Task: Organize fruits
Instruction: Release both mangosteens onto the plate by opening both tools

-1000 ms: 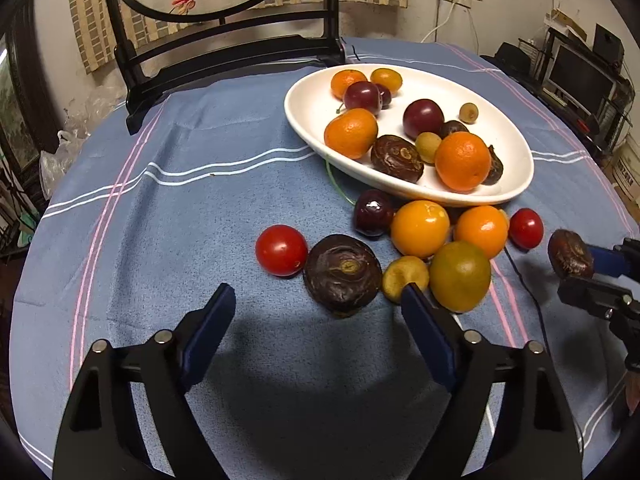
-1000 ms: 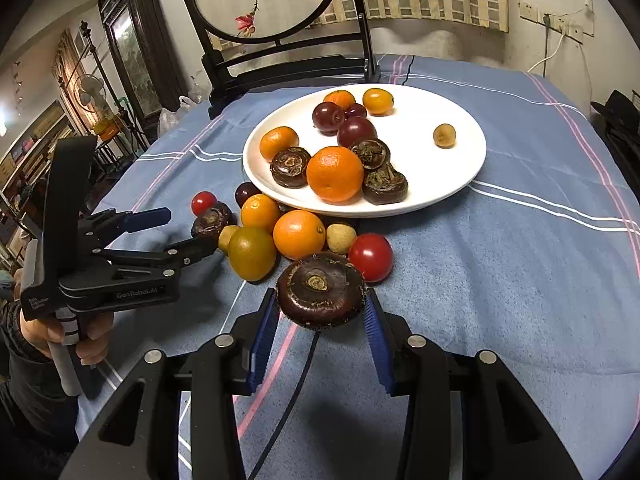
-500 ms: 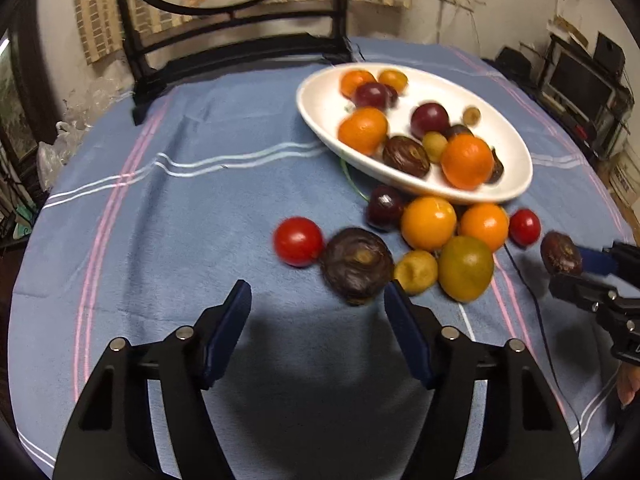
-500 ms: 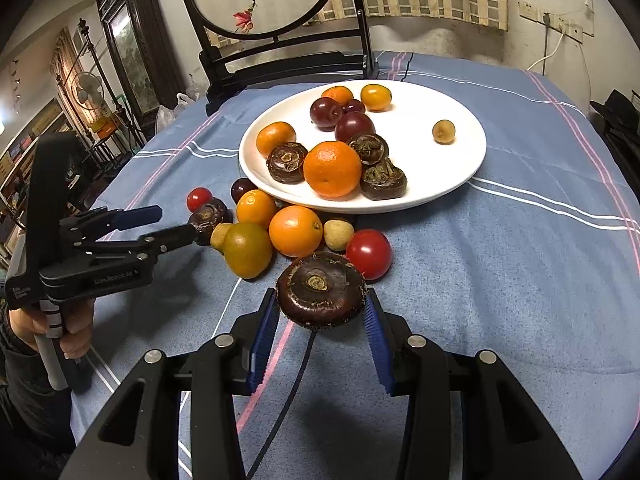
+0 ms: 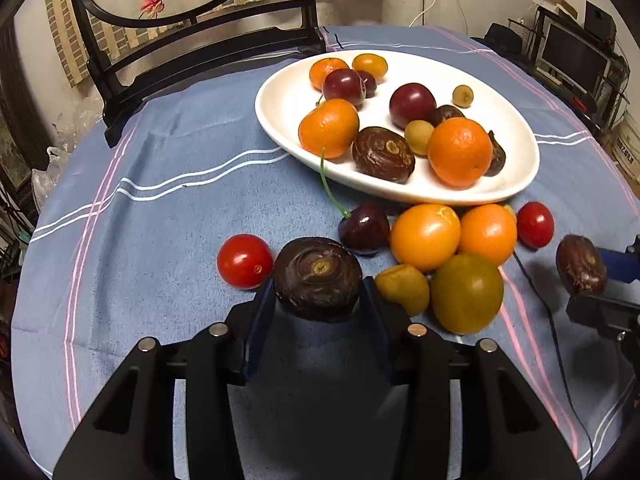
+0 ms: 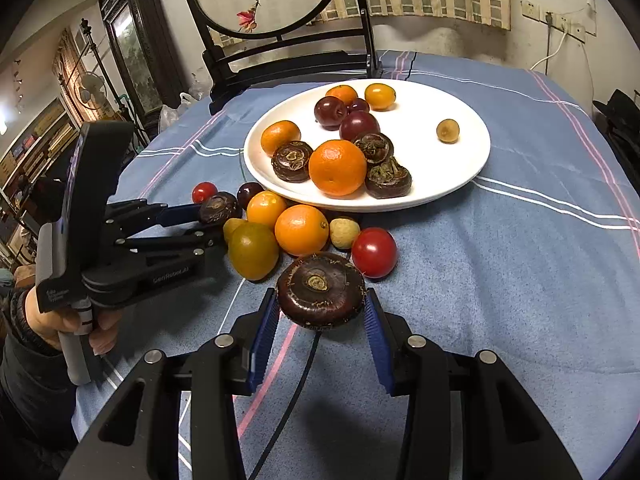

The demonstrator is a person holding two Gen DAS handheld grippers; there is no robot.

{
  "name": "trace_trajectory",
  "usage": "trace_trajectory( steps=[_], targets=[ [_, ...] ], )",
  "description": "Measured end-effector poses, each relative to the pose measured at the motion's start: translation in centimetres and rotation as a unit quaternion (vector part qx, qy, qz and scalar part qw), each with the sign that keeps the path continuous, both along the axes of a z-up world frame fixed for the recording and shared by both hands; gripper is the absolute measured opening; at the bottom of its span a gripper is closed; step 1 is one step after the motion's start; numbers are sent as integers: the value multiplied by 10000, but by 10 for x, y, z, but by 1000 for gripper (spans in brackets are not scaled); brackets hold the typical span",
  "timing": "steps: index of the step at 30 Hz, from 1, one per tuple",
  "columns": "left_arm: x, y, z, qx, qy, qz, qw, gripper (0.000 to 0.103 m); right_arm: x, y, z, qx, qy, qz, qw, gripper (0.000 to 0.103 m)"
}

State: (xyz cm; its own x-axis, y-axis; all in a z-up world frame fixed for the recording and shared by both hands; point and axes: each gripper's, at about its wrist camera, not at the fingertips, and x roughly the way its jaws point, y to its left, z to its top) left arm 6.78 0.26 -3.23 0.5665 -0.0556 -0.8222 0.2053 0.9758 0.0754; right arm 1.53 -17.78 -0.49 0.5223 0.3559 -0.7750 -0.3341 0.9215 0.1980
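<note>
My left gripper (image 5: 318,300) is shut on a dark brown water chestnut (image 5: 318,278) on the blue cloth, beside a red cherry tomato (image 5: 245,261). The left gripper also shows in the right wrist view (image 6: 212,218), closed on that chestnut (image 6: 218,208). My right gripper (image 6: 320,312) is shut on another dark water chestnut (image 6: 320,290) and holds it above the cloth. It shows at the right edge of the left wrist view (image 5: 580,264). A white plate (image 5: 288,96) holds oranges, plums, chestnuts and small yellow fruits.
Loose fruit lies in front of the plate: two oranges (image 5: 426,236), a green-yellow citrus (image 5: 466,292), a dark cherry (image 5: 364,228), a second cherry tomato (image 5: 535,225). A black chair (image 5: 192,48) stands behind the table. A black cable (image 5: 556,340) runs over the cloth.
My left gripper moved forward and closed on the dark chestnut that lay on the cloth. My right gripper kept its chestnut and hardly moved.
</note>
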Motion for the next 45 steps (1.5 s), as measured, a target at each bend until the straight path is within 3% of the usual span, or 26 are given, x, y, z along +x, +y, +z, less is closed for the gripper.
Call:
trace_trajectory(
  steps=[4,14,18,22,30,31,33,38,45],
  targets=[
    [-4,2,3,-113,66,51,9999,42,0,-2,1,21,-29,-39,10000,43],
    [-22,-1,51,-252,-445,-192,9985,42,2,-16,22,438,-313,-269,9982,43],
    [-2,-15,67,-261,-516,-273,9980,42,15,-13,41,294,-501,-279,9979,43],
    [30,-27,69,-414,-339,-244,9983,42,40,-14,52,159,-637,-346,9972,43],
    [87,-46,56,-503,-173,95,9985,43,104,-37,29,554,-405,-952,9931,44],
    [91,-48,55,-522,-179,143,9984,50,109,-41,27,643,-397,-1051,9916,45],
    [91,-47,58,-608,-285,239,9975,68,113,-49,23,781,-306,-1171,9896,59],
    [74,-46,64,-510,-480,163,9974,74,102,-50,27,600,-372,-1059,9919,59],
    [36,-25,61,-302,-594,248,9975,91,70,-40,30,308,-473,-749,9956,59]
  ],
)
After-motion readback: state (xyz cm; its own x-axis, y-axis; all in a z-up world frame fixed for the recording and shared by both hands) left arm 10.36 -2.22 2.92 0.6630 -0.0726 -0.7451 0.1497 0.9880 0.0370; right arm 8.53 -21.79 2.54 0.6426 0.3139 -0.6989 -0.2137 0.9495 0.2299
